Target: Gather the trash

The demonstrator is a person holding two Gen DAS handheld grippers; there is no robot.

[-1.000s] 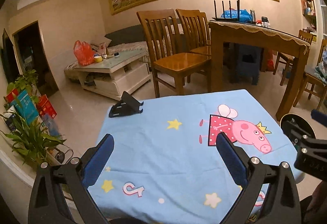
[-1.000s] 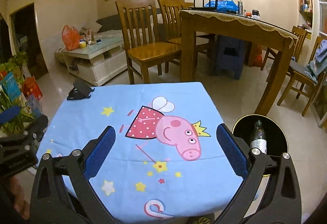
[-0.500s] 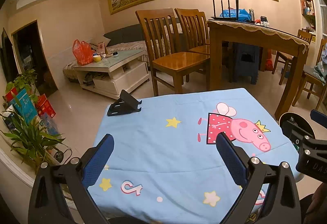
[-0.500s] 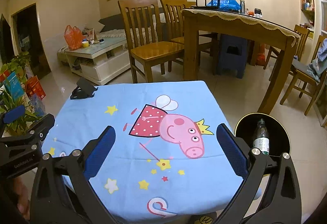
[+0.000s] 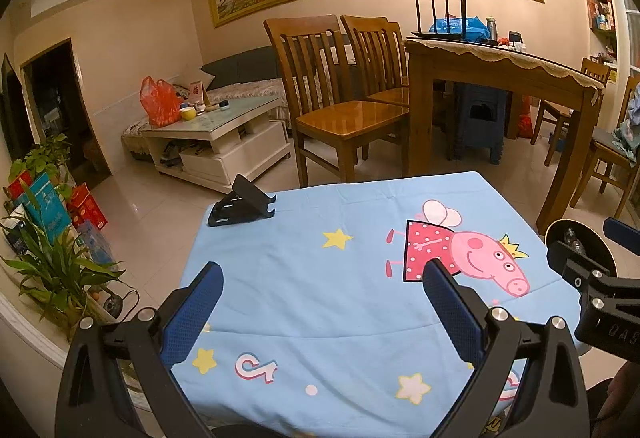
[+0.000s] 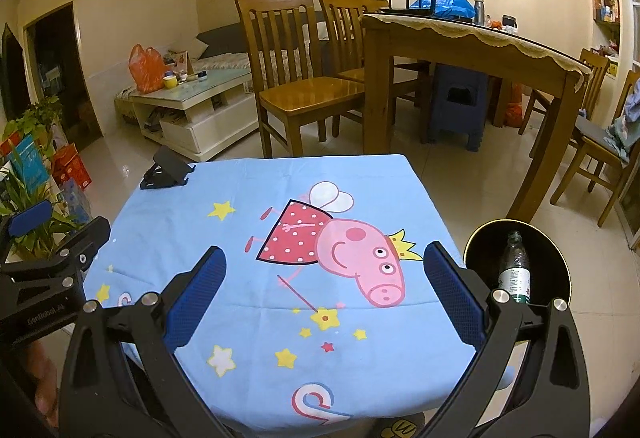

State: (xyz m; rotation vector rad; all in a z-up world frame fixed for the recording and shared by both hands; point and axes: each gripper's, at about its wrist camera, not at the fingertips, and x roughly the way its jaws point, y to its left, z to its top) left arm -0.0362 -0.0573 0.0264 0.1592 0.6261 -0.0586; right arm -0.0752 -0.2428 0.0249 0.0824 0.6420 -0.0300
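We hold both grippers above a small table draped in a light-blue cartoon cloth (image 6: 248, 238), in a living room lit by warm lamplight. Our left gripper (image 5: 320, 314) has its blue-padded fingers spread wide with nothing between them; our right gripper (image 6: 324, 298) is likewise spread and empty. In the right wrist view, the left gripper shows at the left edge, beside the cloth's left side.

The trash sits off the table: a clear plastic bottle (image 6: 515, 270) with a green-and-white label stands upright, slightly tilted, inside a round black bin (image 6: 556, 258) on the tiled floor just beside the table's right edge. From the left wrist view only part of the bin (image 5: 558, 234) shows, half hidden behind the right gripper's body.

On the cloth, the pink pig print (image 5: 460, 250) covers the right half. A black folding phone stand (image 5: 242, 202) rests at the far left corner, touching the cloth's edge.

Beyond the table stand two wooden chairs (image 5: 340, 98) pulled near a wooden dining table (image 5: 496, 74) carrying a black router and a blue bag. A white coffee table (image 5: 224, 134) with an orange bag lies to the left, and green houseplants (image 5: 56, 270) line the left wall.
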